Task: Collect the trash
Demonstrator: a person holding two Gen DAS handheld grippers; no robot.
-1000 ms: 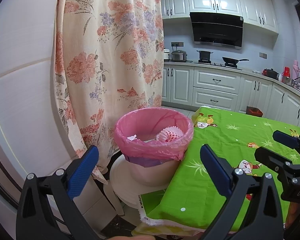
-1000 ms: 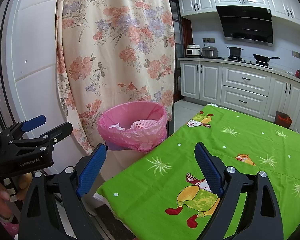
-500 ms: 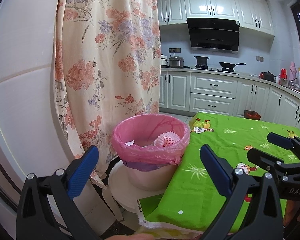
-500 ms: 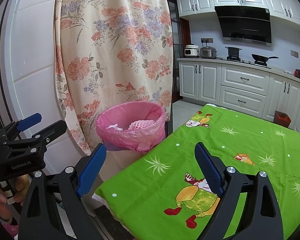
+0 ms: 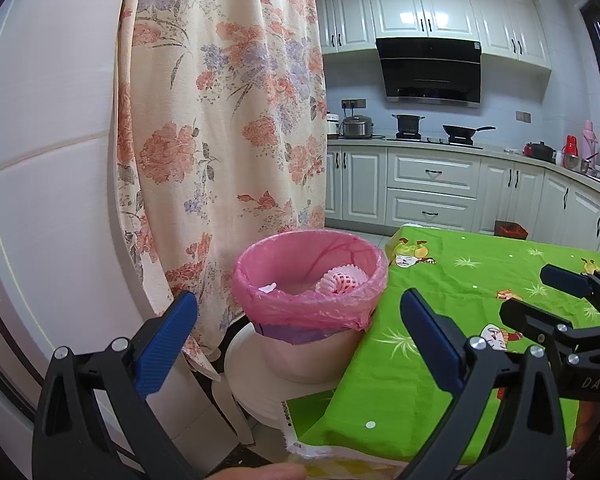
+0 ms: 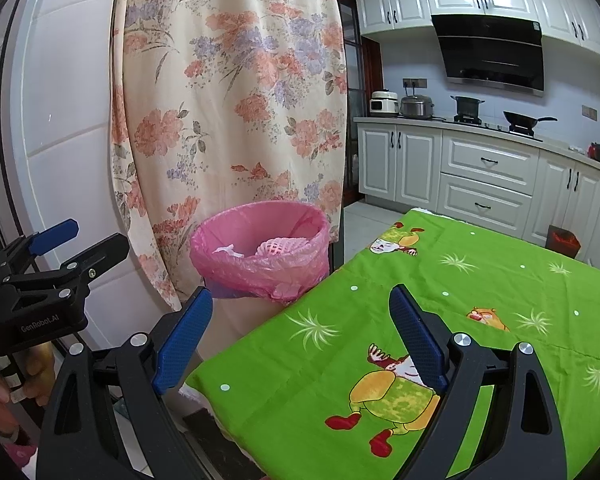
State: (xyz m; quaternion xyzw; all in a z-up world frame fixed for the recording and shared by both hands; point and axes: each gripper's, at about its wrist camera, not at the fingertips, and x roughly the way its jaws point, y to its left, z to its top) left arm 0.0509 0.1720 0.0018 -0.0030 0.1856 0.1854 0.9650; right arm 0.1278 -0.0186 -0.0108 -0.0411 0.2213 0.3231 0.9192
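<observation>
1. The table (image 5: 452, 300), under a green cartoon cloth, fills the right side.
2. A floral curtain (image 5: 220, 120) hangs behind the bin.
3. The pink-lined trash bin (image 5: 310, 312) stands on a white stool (image 5: 244, 380) just beside the table's left edge, holding a pink foam net (image 5: 342, 282) and a white scrap (image 5: 267, 288).
4. The left gripper (image 5: 296, 344) is spread wide, empty.
5. The right gripper (image 6: 300, 336) is likewise spread, empty, over the table's near corner.

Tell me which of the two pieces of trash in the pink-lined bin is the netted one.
The pink foam net, rounded with a mesh of holes, on the right inside the bin. The white scrap left of it is flat and plain.
</observation>
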